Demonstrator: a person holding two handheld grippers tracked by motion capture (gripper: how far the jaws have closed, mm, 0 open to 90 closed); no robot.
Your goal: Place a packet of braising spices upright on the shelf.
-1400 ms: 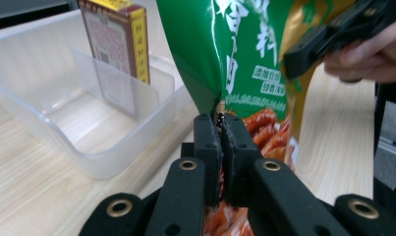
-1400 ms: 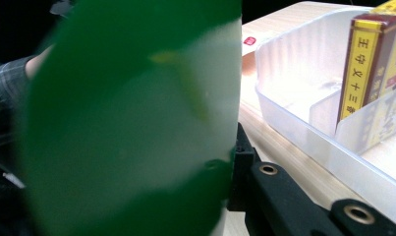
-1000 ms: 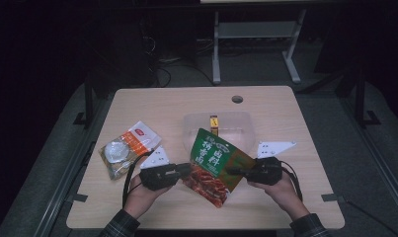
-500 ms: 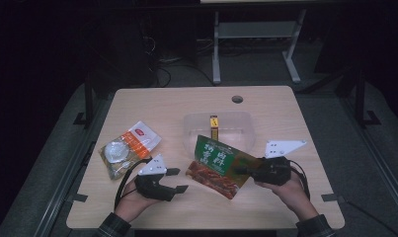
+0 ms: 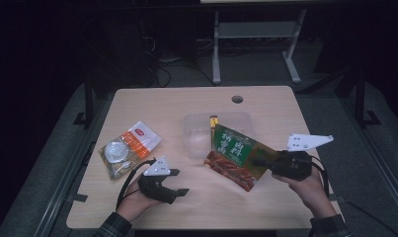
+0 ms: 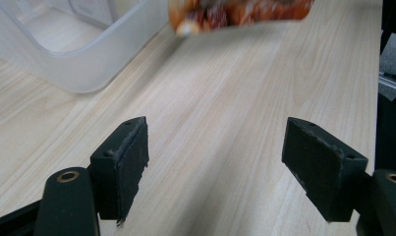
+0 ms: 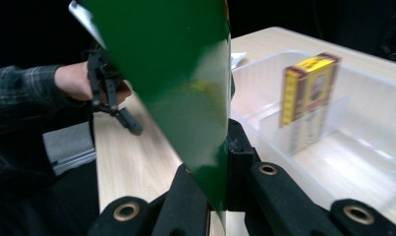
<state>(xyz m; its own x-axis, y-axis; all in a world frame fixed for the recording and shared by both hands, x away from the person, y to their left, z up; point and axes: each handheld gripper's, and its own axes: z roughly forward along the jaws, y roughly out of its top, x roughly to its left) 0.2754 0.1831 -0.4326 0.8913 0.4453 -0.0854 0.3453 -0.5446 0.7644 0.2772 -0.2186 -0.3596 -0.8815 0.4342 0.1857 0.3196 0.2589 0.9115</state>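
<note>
At the table's left lies a clear packet, untouched. Your left gripper rests near the front edge, its jaws apart and just opened wider, with bare wood between them. The green pouch hangs tilted over the front edge of the clear bin, where a small box stands. Your right gripper is clamped on the pouch's edge.

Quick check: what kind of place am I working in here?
Probably a lab or recording room, not a home: a bare wooden table on grey carpet, dark surroundings, cables on the floor behind, and a metal stand. A clear bin and food packets are set out.
</note>
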